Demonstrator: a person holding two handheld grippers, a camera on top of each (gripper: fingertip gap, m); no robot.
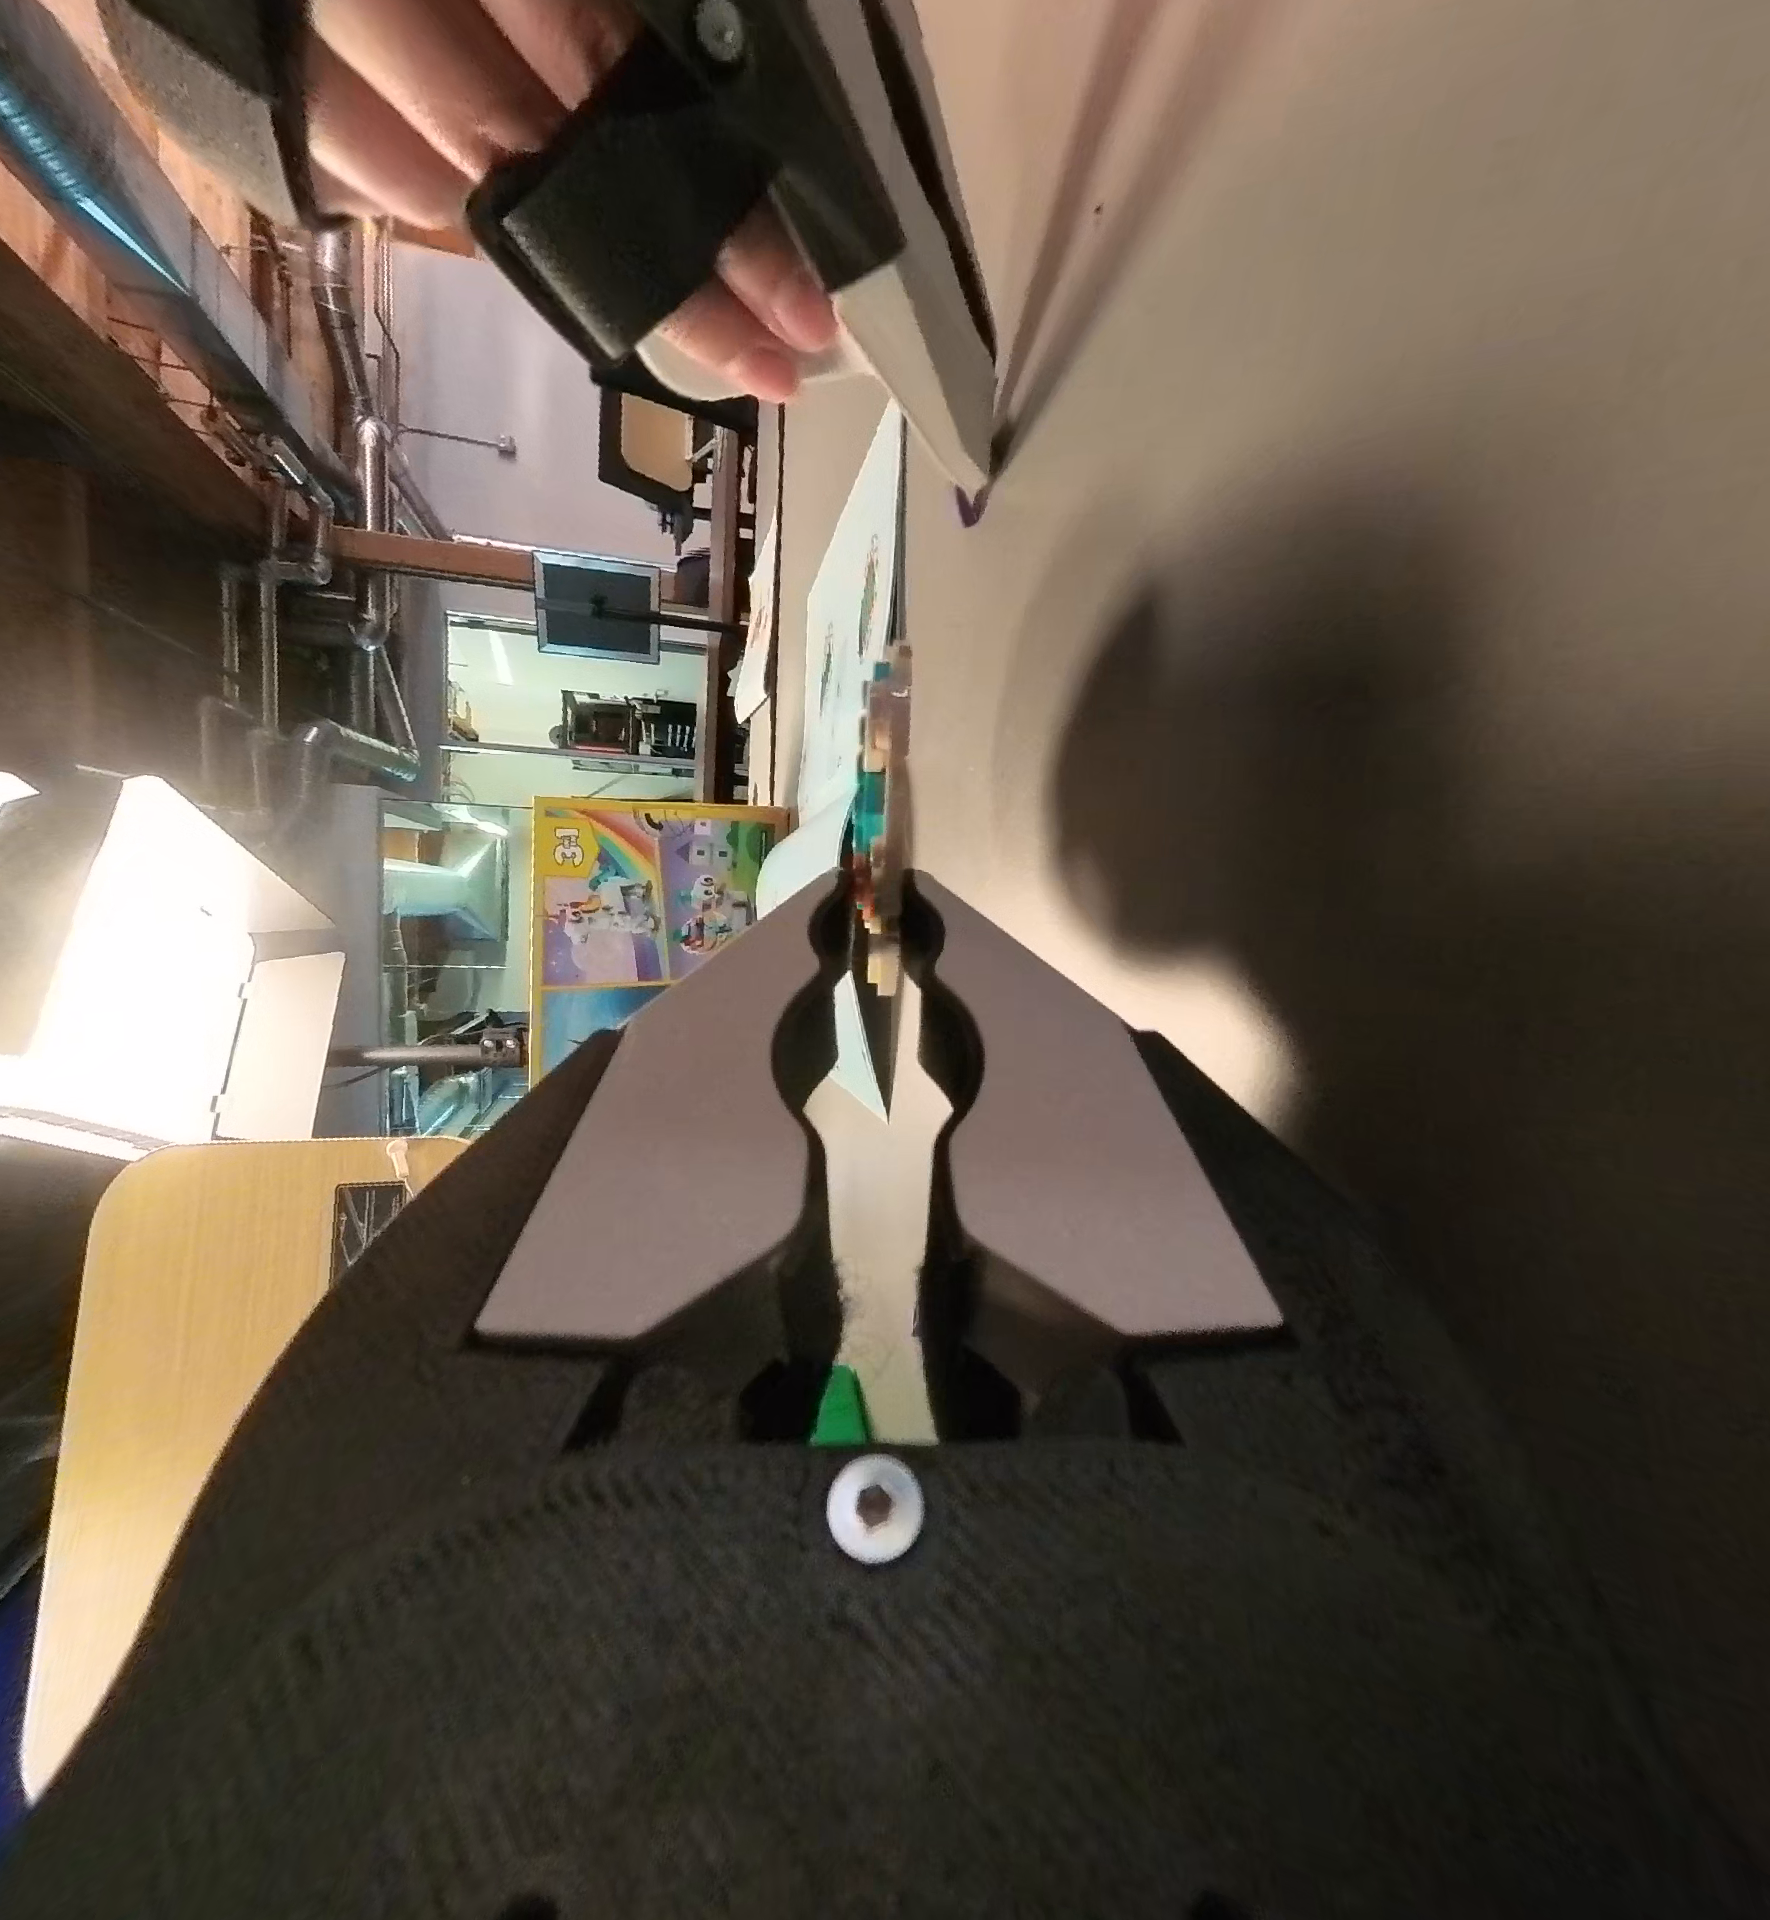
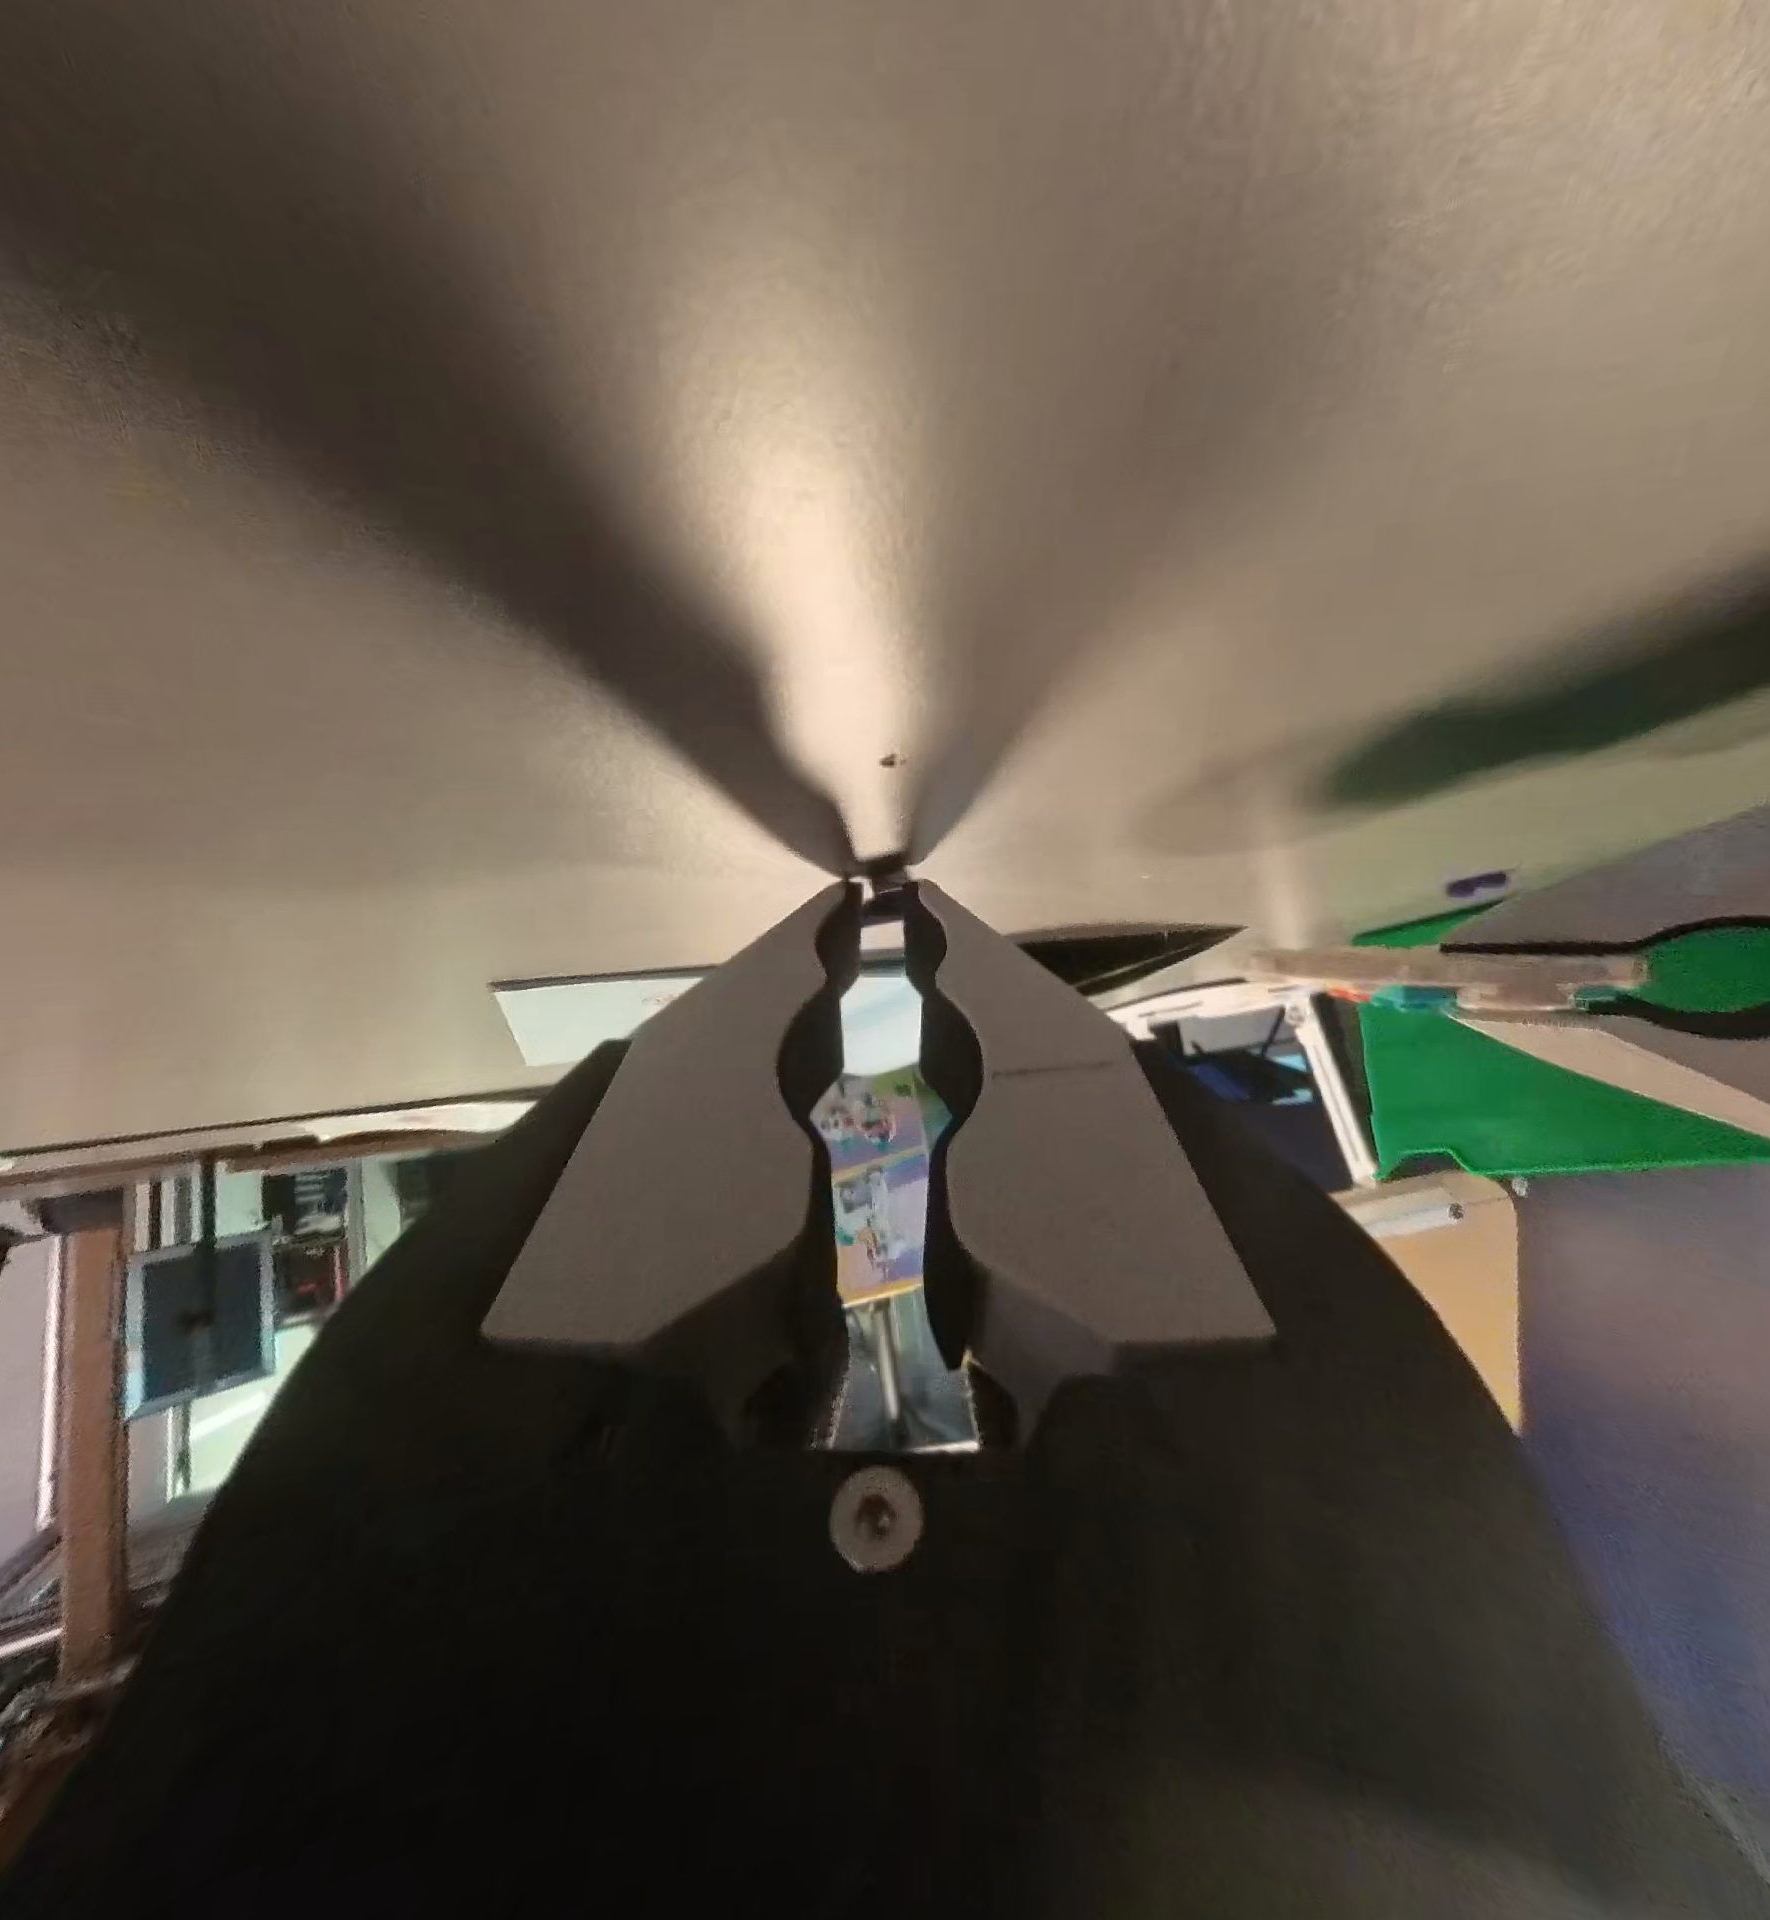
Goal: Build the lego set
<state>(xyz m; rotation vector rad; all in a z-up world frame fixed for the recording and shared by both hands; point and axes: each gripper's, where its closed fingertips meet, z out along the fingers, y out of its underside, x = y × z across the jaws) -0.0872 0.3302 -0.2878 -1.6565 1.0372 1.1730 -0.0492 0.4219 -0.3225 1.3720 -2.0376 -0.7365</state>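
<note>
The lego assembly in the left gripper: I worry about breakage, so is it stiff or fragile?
Probably stiff but fragile: the lego assembly is a thin stack of many small pieces, pinched edgewise near one end. Its unsupported end could snap off if pushed.

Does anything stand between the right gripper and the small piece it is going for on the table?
Nothing visible. The right gripper has its fingertips already closed around the small dark piece, tips against the table. The left gripper holds the partly built model off to the side.
</note>
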